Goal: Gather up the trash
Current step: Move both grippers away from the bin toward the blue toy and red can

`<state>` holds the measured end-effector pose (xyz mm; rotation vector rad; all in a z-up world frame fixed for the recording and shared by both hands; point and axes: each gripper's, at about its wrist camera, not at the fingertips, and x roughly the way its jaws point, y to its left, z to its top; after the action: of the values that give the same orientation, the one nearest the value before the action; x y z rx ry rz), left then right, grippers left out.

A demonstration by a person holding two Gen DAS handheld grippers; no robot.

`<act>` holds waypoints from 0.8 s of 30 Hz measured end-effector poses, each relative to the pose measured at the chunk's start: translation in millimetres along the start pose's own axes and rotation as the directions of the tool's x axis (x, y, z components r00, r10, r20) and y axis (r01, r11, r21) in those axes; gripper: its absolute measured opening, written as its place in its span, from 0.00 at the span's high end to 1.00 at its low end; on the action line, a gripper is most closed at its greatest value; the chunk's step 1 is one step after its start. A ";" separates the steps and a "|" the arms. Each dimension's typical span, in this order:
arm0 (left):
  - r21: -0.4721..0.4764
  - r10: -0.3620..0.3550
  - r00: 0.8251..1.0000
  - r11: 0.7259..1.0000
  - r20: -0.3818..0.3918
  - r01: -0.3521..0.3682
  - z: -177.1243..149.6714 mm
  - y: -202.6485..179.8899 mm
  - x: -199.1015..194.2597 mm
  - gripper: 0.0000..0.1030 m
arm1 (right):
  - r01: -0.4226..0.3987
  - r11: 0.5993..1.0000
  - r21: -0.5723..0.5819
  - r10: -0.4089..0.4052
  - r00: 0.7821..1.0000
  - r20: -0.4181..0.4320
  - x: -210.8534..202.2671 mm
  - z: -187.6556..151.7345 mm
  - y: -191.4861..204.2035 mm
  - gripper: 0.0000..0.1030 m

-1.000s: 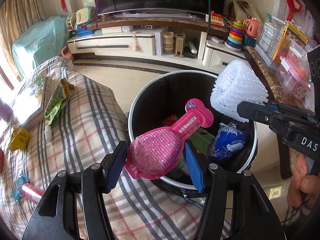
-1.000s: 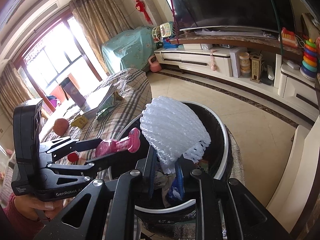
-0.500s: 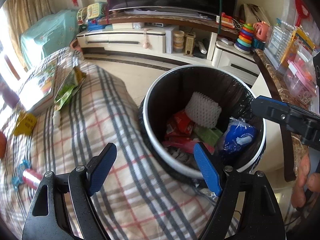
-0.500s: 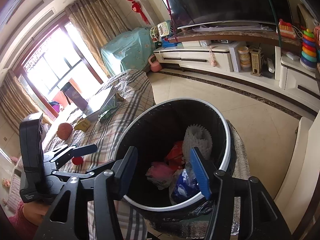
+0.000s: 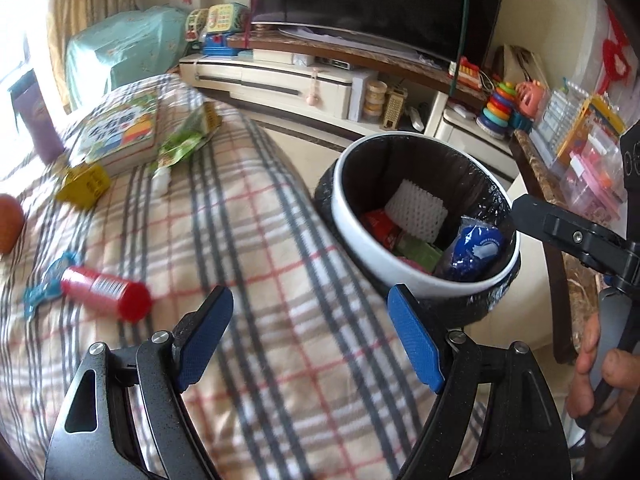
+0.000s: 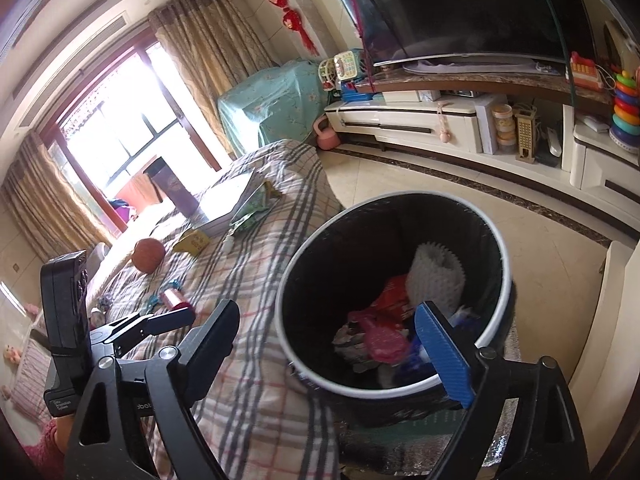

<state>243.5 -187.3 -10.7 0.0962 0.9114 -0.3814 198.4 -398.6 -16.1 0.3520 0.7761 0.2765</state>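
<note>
A white-rimmed trash bin (image 5: 352,216) with a black liner stands beside the plaid-covered table (image 5: 248,264); it also shows in the right wrist view (image 6: 498,256). Inside lie a white foam net (image 5: 418,210), a pink pouch (image 6: 380,338), a blue wrapper (image 5: 476,248) and red packets. My left gripper (image 5: 310,334) is open and empty above the cloth, left of the bin. My right gripper (image 6: 332,344) is open and empty over the bin's near rim. On the cloth lie a red tube (image 5: 106,292), a yellow wrapper (image 5: 82,184) and a green wrapper (image 5: 182,144).
A picture book (image 5: 120,132) and an orange ball (image 5: 8,222) lie at the table's far left. A TV cabinet (image 5: 304,84) with toys stands behind. A marble-topped shelf (image 5: 560,184) with plastic boxes stands right of the bin.
Both grippers opened and dropped the pink pouch and the white foam net into the bin. My left gripper has since swung left over the cloth.
</note>
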 end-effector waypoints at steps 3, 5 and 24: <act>-0.026 0.002 1.000 1.000 0.003 -0.002 -10.9 10.4 -7.6 0.20 | -0.008 1.000 -0.008 0.008 1.000 -0.013 3.2 -4.9 9.9 0.11; -0.041 0.011 1.000 0.999 0.008 -0.011 -18.9 18.3 -13.7 0.20 | -0.013 1.000 -0.015 0.012 1.000 -0.021 5.0 -8.8 17.6 0.11; -0.204 0.112 0.993 0.973 0.025 -0.105 -77.6 108.7 -53.1 0.20 | -0.080 0.989 -0.128 0.072 0.995 -0.070 29.6 -38.1 92.4 0.08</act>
<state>195.3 -52.7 -25.2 -0.0477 0.9003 -0.1867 180.7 -296.0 -22.3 0.2502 0.8053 0.4101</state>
